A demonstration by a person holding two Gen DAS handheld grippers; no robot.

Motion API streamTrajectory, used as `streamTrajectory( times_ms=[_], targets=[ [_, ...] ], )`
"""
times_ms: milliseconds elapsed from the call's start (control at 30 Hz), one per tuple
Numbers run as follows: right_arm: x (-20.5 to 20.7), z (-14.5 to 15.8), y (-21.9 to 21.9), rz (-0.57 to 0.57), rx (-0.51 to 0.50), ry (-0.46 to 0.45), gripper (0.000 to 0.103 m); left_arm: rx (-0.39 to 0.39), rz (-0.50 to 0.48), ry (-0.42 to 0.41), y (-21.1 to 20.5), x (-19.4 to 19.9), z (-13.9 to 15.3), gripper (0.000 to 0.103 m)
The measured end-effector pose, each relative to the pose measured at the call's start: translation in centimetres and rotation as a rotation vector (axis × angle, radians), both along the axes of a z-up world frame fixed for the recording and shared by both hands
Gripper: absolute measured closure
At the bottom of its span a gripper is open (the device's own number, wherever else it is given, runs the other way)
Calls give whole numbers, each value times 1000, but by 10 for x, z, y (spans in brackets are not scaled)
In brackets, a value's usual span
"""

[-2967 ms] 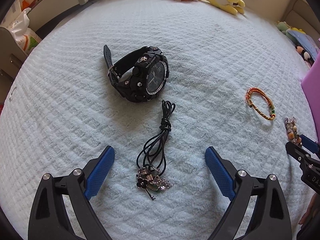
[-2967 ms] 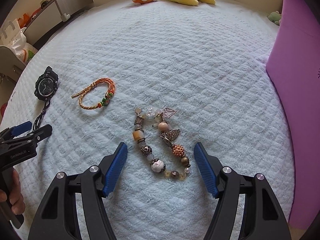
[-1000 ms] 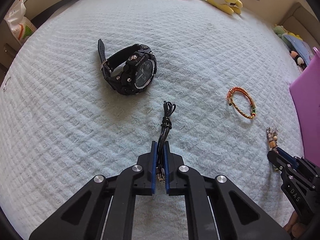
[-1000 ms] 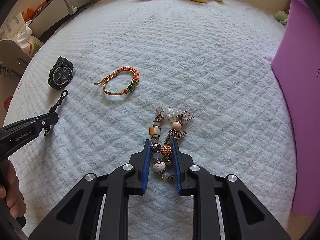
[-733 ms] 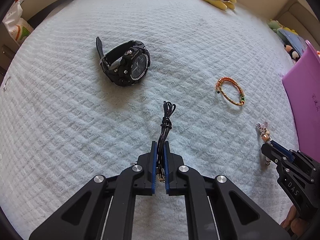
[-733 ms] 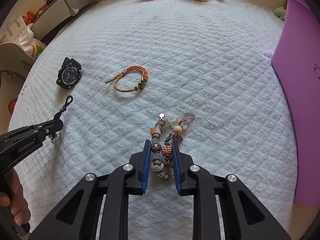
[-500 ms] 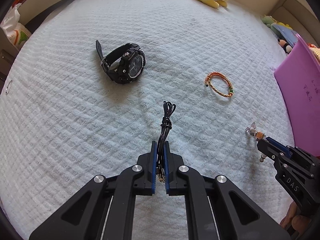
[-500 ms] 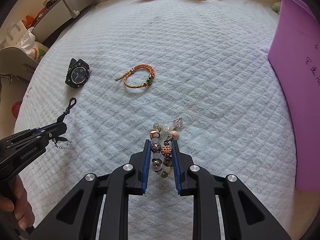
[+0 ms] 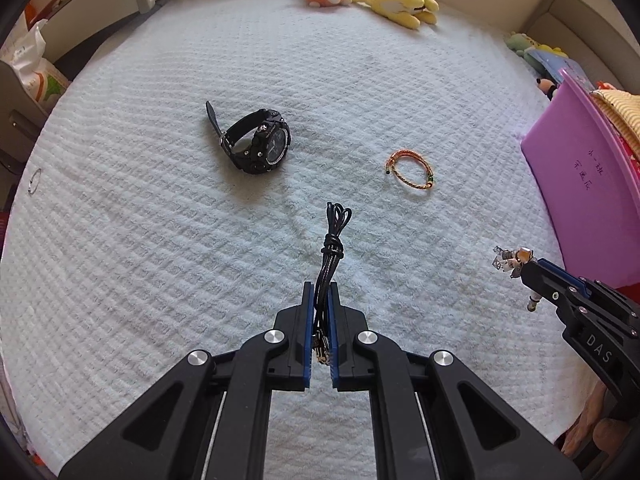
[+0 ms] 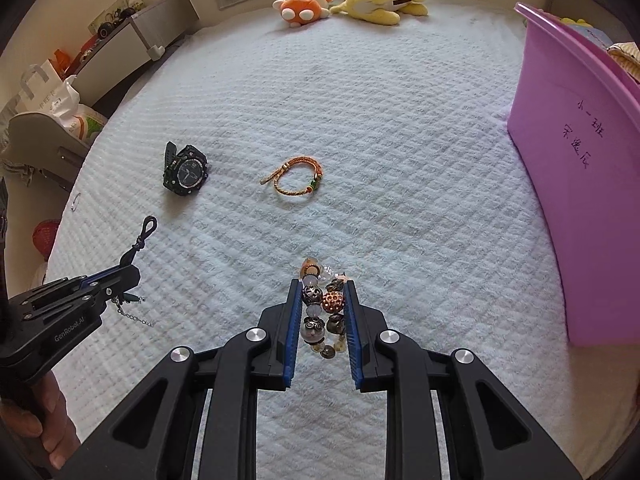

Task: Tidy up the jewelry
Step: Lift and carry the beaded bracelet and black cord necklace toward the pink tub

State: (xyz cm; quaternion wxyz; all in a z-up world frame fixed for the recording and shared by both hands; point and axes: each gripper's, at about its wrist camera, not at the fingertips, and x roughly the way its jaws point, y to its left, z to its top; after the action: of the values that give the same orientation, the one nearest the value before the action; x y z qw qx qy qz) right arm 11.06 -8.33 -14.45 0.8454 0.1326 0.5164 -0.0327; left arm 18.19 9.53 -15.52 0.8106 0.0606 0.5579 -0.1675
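My left gripper (image 9: 319,286) is shut on a black cord necklace (image 9: 334,240) and holds it above the bed; its cord loop sticks out ahead and its charms hang below, seen in the right wrist view (image 10: 134,306). My right gripper (image 10: 320,284) is shut on a beaded charm bracelet (image 10: 324,304), lifted off the bed; it shows in the left wrist view (image 9: 510,260) at the right. A black watch (image 9: 256,142) and an orange braided bracelet (image 9: 410,168) lie on the white blanket (image 9: 160,240).
A purple bin (image 10: 580,152) with handwriting stands at the bed's right side. Orange (image 10: 304,2) and yellow (image 10: 380,0) plush toys lie at the far edge. A small ring (image 9: 34,180) lies near the left edge. Furniture and bags stand left of the bed.
Both grippers closed on their pieces, the left on the necklace and the right on the beaded bracelet, then lifted and drew back, so the bed items look smaller and the purple bin comes into view.
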Motion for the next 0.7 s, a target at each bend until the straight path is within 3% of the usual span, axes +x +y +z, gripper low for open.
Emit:
streamTrajectory(
  times_ms=[433, 700],
  targets=[
    [-27, 86, 2, -66, -27, -49, 83, 14, -68, -30, 3, -18, 81, 96],
    [-50, 132, -10, -137, -34, -78, 83, -2, -134, -72, -17, -23, 129, 96]
  ],
)
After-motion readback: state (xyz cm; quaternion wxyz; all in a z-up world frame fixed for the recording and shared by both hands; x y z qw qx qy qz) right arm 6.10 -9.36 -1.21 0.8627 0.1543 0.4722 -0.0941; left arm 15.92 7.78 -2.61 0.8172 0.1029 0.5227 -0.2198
